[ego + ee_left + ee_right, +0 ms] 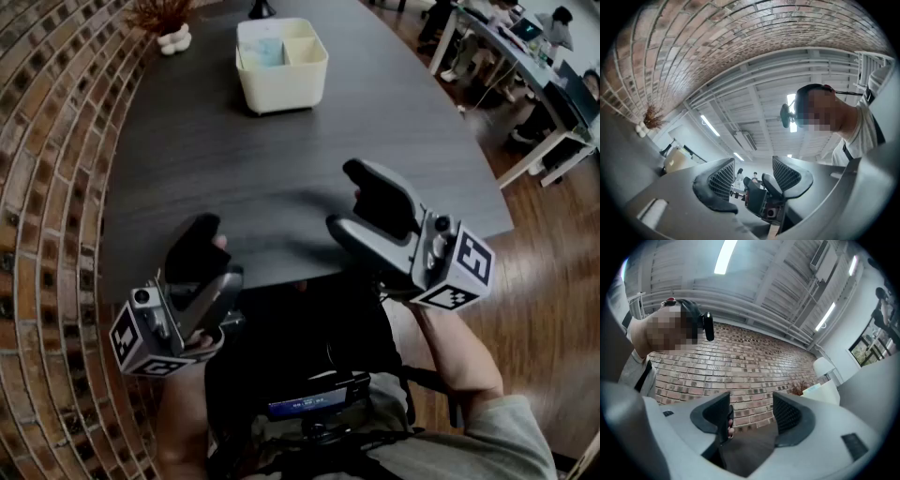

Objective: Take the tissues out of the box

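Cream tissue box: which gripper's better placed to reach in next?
Right, probably: the right gripper is farther forward over the dark table, nearer the cream plastic box; the left gripper sits at the near edge.

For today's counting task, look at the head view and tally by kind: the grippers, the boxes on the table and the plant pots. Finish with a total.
Grippers: 2, the left gripper and the right gripper
Boxes: 1, the cream box
Plant pots: 1, the white pot holding a dried plant
Total: 4
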The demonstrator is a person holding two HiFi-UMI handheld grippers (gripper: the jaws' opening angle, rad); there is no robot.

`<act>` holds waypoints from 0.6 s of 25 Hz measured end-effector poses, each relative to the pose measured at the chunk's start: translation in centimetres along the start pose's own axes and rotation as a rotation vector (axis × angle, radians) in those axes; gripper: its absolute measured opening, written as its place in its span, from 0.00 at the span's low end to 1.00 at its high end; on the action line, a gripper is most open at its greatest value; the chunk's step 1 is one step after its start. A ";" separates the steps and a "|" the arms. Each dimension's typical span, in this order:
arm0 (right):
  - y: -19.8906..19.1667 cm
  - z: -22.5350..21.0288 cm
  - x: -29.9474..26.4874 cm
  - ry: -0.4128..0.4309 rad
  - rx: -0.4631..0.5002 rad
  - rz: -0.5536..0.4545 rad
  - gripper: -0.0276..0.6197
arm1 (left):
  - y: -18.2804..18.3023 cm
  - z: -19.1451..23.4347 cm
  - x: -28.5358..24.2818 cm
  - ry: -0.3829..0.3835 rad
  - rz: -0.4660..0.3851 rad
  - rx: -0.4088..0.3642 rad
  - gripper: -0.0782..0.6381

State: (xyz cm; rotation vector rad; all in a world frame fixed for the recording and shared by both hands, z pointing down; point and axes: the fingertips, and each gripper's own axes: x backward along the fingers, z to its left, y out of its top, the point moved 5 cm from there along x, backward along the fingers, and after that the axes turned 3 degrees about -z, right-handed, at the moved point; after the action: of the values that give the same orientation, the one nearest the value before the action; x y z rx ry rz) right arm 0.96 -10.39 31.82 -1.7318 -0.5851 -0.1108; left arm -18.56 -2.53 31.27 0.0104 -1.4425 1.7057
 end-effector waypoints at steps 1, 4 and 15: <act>0.8 -0.8 -0.9 0.024 0.036 -0.021 0.51 | 0.5 1.3 -1.8 -0.036 -0.009 -0.055 0.46; 1.3 -2.0 -2.0 0.056 0.083 -0.052 0.51 | 0.0 4.0 -5.6 -0.104 0.005 -0.138 0.55; 1.3 -1.7 -2.6 0.080 0.079 -0.048 0.51 | -2.3 5.5 -9.9 -0.092 0.271 -0.335 0.69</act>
State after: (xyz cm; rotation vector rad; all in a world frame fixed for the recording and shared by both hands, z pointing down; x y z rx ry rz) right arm -0.37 -12.95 30.11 -1.6299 -0.5656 -0.1877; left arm -13.86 -13.00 29.81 -0.3052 -1.8512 1.6690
